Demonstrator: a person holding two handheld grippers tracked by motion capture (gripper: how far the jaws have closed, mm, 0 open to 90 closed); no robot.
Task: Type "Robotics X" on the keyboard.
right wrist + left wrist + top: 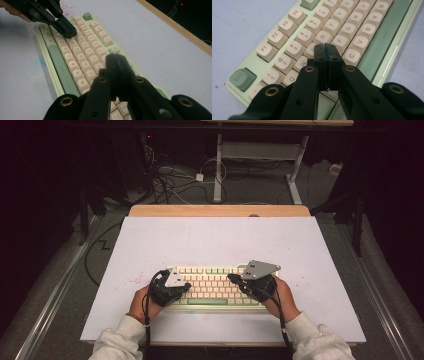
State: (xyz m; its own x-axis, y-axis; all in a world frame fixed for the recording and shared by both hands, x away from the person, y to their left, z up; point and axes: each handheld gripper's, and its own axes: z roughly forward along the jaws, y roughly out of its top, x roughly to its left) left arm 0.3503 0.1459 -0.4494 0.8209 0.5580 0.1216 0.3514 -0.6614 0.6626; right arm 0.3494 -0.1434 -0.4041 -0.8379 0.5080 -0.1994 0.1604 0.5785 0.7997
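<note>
Keyboard [212, 287] lies flat on white table [220, 240], near front edge, between both hands. Left gripper [327, 47] jaws pressed together, empty, tips over D key, hiding it. Right gripper [116, 58] jaws together, empty, over right-hand keys; contact unclear. Keyboard's right end hidden in high view.

White tabletop [220, 240] with wooden far edge [220, 210]. Grey carpeted floor [260, 190], tangled cables [167, 180], white desk legs [218, 170]. Dark surroundings.

keyboard [352, 27]: near corner cut off by frame | left claw [327, 51] tips hide D key
</note>
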